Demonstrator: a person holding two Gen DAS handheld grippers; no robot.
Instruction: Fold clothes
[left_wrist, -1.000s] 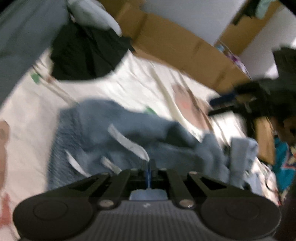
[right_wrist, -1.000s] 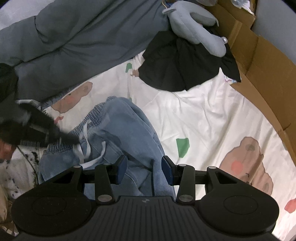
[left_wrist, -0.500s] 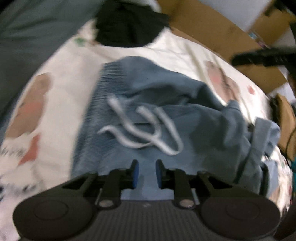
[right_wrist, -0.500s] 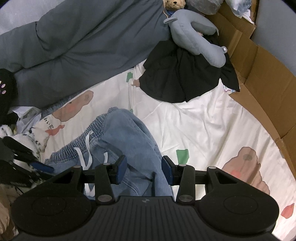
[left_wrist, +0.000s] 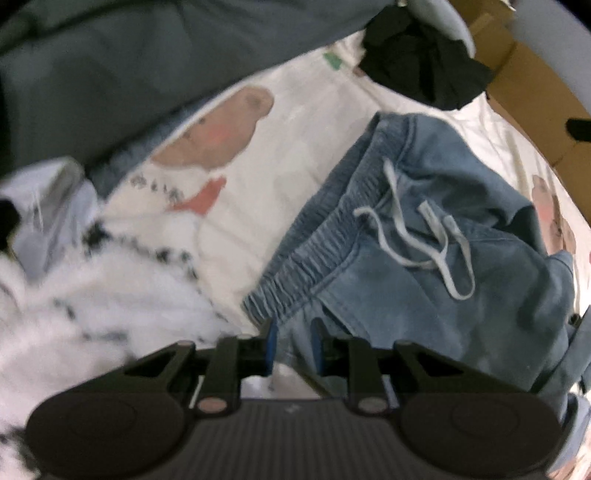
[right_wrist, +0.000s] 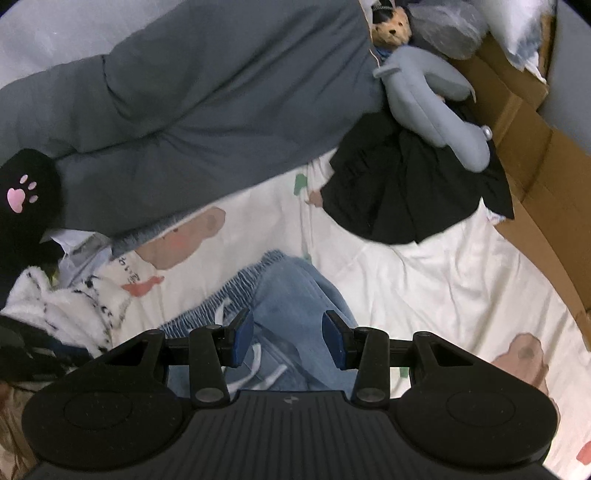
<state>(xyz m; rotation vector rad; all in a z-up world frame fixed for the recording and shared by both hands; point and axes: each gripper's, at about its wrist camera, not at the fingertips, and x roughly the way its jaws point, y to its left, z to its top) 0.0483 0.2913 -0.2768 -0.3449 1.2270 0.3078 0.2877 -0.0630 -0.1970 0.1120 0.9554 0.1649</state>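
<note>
white bedsheet (right_wrist: 436, 295) printed with pale brown bears carries a crumpled pair of blue denim trousers (left_wrist: 461, 266), their gathered elastic waistband and flat white drawstring (left_wrist: 424, 236) facing up near the sheet's middle. a second ago the left gripper (left_wrist: 291, 343) was pressed together on the denim; its jaws have since parted a little and it has swung over to the waistband's near corner, the cloth lying loose between the blue pads. the right gripper (right_wrist: 288, 338) has lifted slightly, still half spread above a rounded denim fold, pinching nothing. a quilted grey duvet (right_wrist: 184, 110) lines the far edge, a limp black garment (right_wrist: 413, 192) the far corner, a fluffy spotted white fleece (right_wrist: 62, 306) the left edge
</note>
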